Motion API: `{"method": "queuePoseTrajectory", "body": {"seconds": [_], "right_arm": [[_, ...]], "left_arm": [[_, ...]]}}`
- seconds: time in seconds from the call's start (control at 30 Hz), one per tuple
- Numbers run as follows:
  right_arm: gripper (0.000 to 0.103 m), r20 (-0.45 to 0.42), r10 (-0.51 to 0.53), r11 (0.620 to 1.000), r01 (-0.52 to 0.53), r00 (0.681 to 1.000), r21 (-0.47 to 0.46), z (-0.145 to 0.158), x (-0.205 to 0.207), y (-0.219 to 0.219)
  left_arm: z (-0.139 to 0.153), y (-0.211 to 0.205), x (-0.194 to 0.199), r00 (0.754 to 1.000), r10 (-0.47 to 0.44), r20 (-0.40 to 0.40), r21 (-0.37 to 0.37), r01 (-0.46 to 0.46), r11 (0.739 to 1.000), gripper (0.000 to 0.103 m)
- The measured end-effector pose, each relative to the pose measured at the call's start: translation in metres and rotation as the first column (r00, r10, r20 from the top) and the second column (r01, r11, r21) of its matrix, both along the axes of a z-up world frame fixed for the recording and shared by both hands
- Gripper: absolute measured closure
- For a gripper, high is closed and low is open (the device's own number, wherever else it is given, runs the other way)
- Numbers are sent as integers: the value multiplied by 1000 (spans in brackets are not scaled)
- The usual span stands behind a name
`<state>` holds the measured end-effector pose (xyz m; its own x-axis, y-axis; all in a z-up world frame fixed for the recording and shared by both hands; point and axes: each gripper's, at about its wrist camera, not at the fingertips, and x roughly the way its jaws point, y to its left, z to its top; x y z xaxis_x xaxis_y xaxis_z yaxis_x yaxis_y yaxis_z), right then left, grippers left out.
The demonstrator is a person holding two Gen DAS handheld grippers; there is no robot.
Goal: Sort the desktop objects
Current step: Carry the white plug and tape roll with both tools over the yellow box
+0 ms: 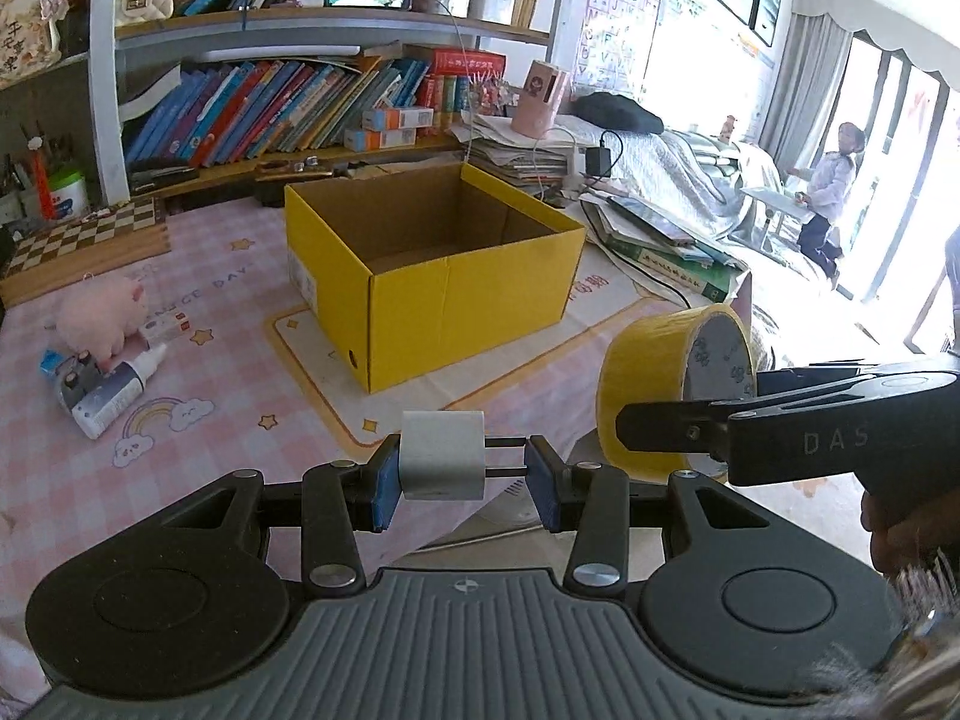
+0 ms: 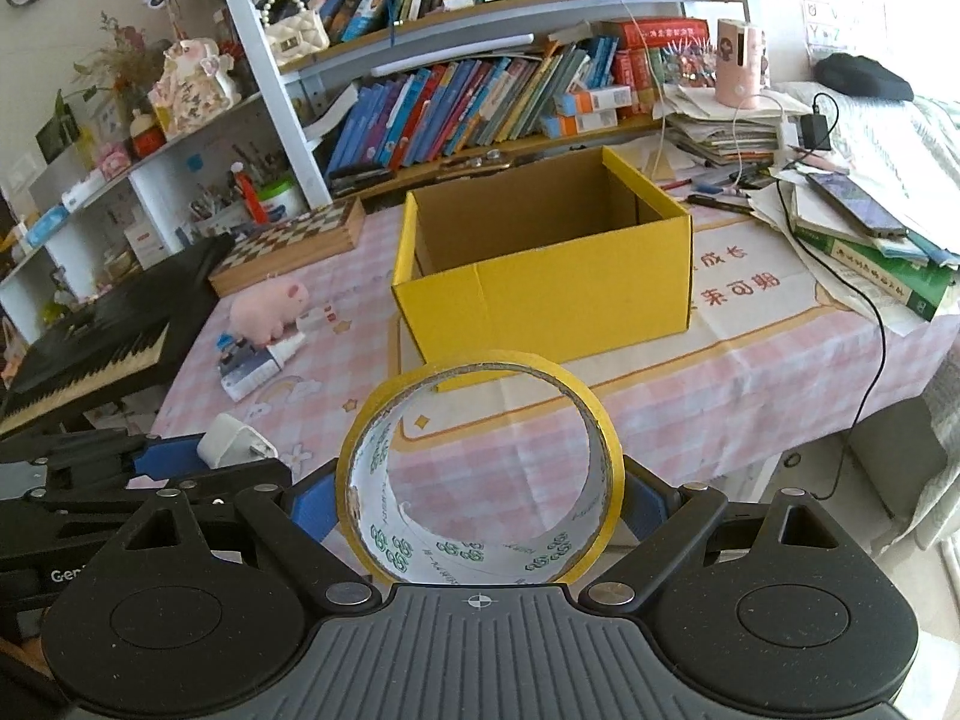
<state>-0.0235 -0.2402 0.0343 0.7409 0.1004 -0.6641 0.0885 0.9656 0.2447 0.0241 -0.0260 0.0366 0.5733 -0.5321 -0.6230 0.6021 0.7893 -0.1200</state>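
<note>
Grippers number two, and each carries one thing. The left gripper (image 1: 462, 474) has a small white plug-in charger block (image 1: 443, 455) between its blue pads (image 1: 384, 489); the left pad touches the block, while a gap shows between the block and the right pad, so whether the jaws are clenched on it cannot be told. The right gripper (image 2: 480, 501) has its jaws clamped on one yellow roll of adhesive tape (image 2: 480, 474), held on edge so its printed white core faces the camera.

One open yellow cardboard box (image 2: 543, 282) stands near the middle of the pink checked worktop (image 2: 750, 372), beyond both grippers, and nothing shows in the part of its inside that can be seen. Well to the left of the box lies a small cluster: one pink plush pig (image 2: 270, 306), one white spray bottle (image 1: 114, 393) on its side, one small white carton (image 1: 163, 329) and a blue-and-black item too small to identify. They touch or overlap one another.

Behind the box sit one wooden chessboard case (image 2: 294, 243) and a shelf (image 1: 324, 24) crowded with books. Stacked books and papers (image 2: 864, 240) with a trailing black cable crowd the right end of the worktop. One black keyboard (image 2: 96, 330) stands off the left edge.
</note>
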Motion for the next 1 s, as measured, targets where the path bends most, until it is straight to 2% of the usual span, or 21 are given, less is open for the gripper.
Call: {"method": "queuePoseTrajectory", "body": {"seconds": [0.53, 1.0], "right_arm": [[10, -37, -58, 998, 58, 998, 0, -4, -15, -10], [10, -39, -50, 998, 49, 998, -27, -1, 23, -14]], "left_arm": [[-5, -18, -5, 996, -88, -18, 2, 88, 996, 63], [-3, -24, 35, 995, -97, -6, -8, 97, 995, 63]]}}
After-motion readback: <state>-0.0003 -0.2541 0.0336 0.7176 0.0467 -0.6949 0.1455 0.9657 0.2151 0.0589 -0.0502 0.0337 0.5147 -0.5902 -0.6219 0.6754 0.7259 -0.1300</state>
